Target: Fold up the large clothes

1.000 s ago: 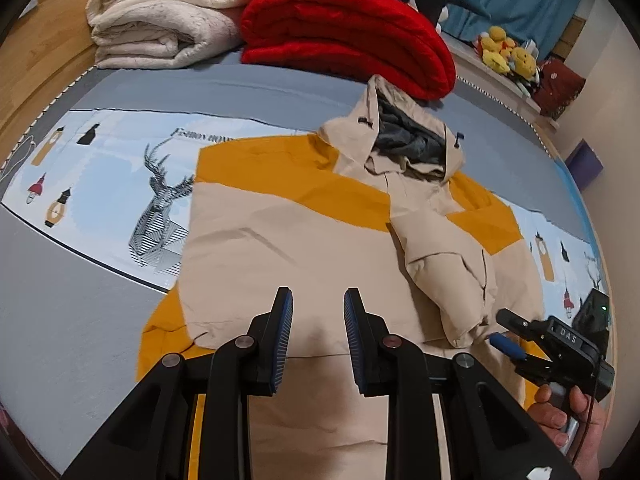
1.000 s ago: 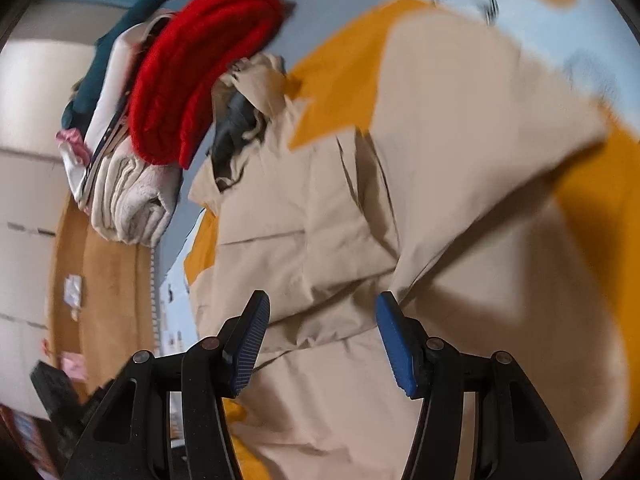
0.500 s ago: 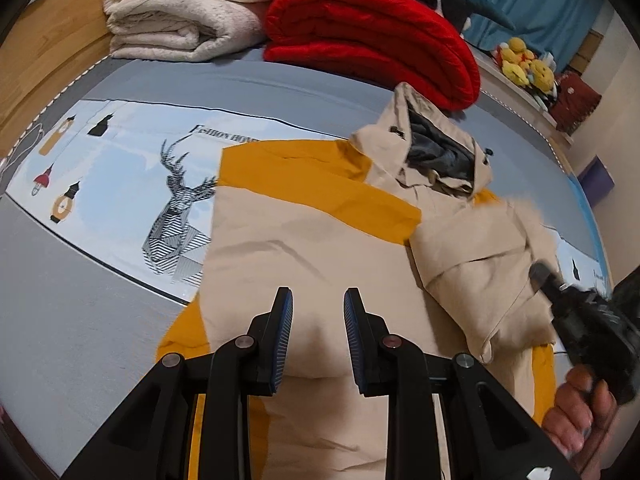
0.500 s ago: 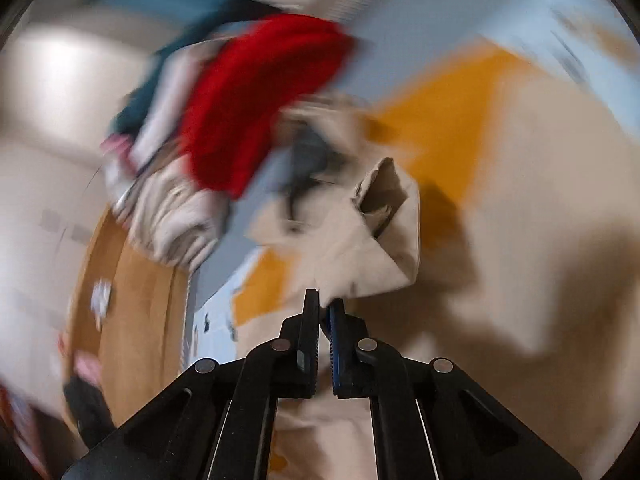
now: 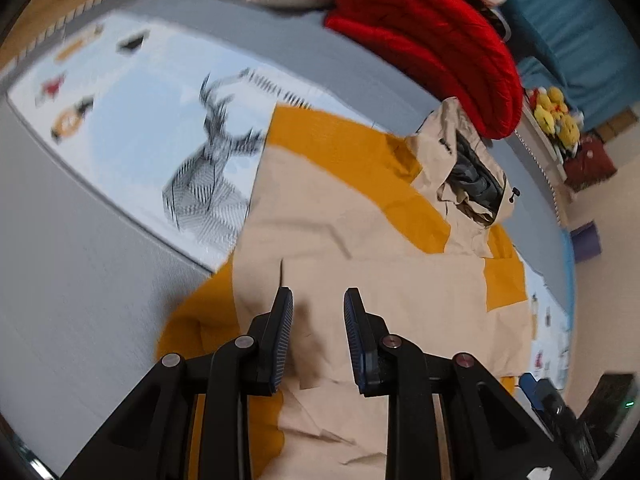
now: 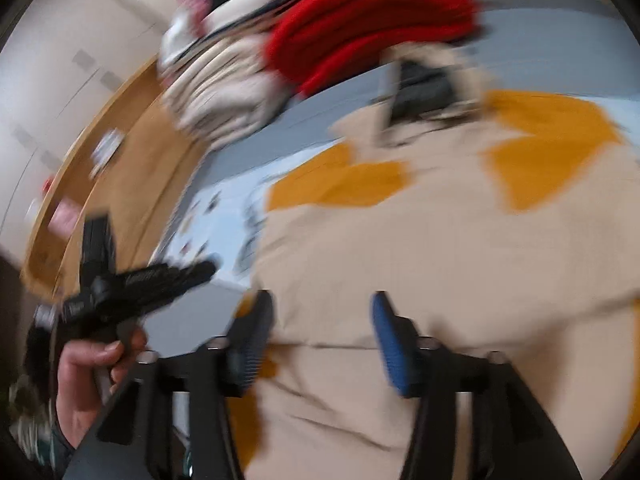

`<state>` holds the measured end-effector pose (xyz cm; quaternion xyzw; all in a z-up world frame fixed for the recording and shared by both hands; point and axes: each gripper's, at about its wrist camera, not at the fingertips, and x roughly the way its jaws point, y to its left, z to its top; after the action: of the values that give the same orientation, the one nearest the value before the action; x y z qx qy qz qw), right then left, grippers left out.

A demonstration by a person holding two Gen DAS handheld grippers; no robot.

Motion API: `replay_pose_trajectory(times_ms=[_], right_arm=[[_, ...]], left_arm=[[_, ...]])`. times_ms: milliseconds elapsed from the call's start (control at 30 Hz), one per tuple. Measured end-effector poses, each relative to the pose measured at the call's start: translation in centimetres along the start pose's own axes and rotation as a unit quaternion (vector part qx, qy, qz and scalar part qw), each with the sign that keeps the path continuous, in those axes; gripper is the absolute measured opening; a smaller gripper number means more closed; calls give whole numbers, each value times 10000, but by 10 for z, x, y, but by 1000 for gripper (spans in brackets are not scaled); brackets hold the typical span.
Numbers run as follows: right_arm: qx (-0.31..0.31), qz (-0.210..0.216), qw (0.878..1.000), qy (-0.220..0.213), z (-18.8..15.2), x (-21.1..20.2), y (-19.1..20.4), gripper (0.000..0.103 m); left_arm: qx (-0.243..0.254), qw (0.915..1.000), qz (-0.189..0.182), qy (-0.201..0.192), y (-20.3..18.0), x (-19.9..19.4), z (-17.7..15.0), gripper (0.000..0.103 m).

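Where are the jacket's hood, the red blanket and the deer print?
hood (image 5: 476, 176), left wrist view, dark lining.
red blanket (image 5: 432, 40), left wrist view, top fold.
deer print (image 5: 208, 184), left wrist view, head.

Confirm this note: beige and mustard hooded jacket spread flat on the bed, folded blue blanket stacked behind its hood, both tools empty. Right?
One error: the folded blanket behind the hood is red, not blue, as the left wrist view shows. The jacket lies spread on the bed, and both tools are empty.

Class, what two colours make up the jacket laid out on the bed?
Beige and mustard yellow jacket; clearest in the left wrist view.
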<state>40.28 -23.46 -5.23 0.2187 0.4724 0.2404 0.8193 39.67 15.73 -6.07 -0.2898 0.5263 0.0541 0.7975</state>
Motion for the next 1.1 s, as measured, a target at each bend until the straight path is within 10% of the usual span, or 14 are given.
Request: replay_pose_trajectory(times_ms=[267,500,700,900,1100], right_arm=[[2328,-1350,9631,-77,8,-19,-139,61],[3063,-1235,9439,15,5,-16,-184,61],[3273,-1353,9352,-47,2,-15,-199,60],[3203,-1247,9390,-125,1,-17,-191,24],[3298,-2183,9181,276,-10,-16,-197,24]], left_arm=[[-642,9936,-268,885,20,44,-17,27],[-658,9912,-54,1151,11,72,-31,13],[-84,9984,319,451,-13,50,-25,1],[834,9863,749,-1215,-43,-12,-10,1],[-17,9939,1081,-222,-1,29,-6,5]])
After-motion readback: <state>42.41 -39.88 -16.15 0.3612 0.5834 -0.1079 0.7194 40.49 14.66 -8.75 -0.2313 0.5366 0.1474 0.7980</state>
